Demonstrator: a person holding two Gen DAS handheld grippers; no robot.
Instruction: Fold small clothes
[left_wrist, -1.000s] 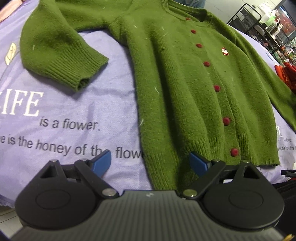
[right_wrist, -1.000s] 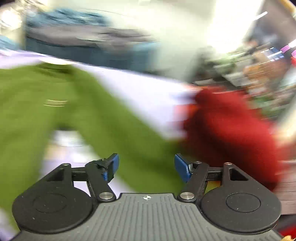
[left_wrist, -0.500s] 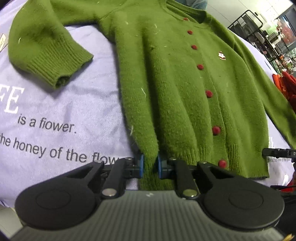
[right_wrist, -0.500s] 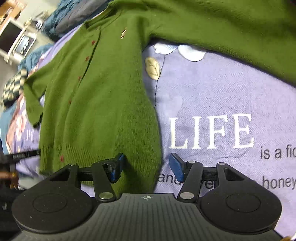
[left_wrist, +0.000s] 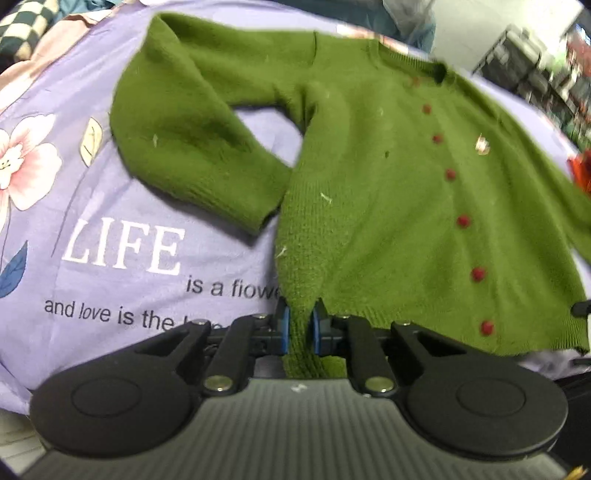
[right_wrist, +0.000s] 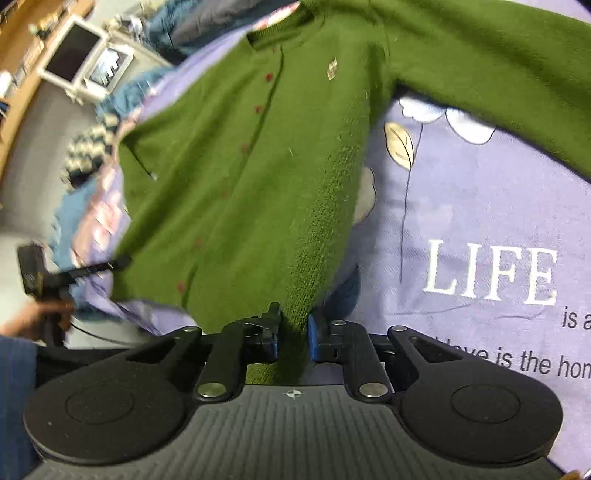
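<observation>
A small green knit cardigan (left_wrist: 388, 206) with red buttons (left_wrist: 463, 220) lies face up on a purple printed sheet (left_wrist: 122, 258). My left gripper (left_wrist: 299, 328) is shut on the cardigan's bottom hem at its left corner, and the hem is lifted off the sheet. One sleeve (left_wrist: 192, 155) lies bent beside the body. In the right wrist view my right gripper (right_wrist: 293, 334) is shut on the hem at the other bottom corner of the cardigan (right_wrist: 251, 173), also lifted. The other sleeve (right_wrist: 498, 81) stretches away to the right. The left gripper (right_wrist: 92, 269) shows at the far left.
The sheet carries white "LIFE" lettering (right_wrist: 491, 273) and flower prints (left_wrist: 22, 166). A red garment (left_wrist: 581, 173) lies at the right edge. Checked fabric (right_wrist: 88, 151) and blue bedding lie beyond the sheet. Shelving (left_wrist: 535, 81) stands behind.
My right gripper has shut on the cardigan's hem; half a second ago it was open around it. Both grippers have pulled back and raised the hem. The left stayed shut on its corner.
</observation>
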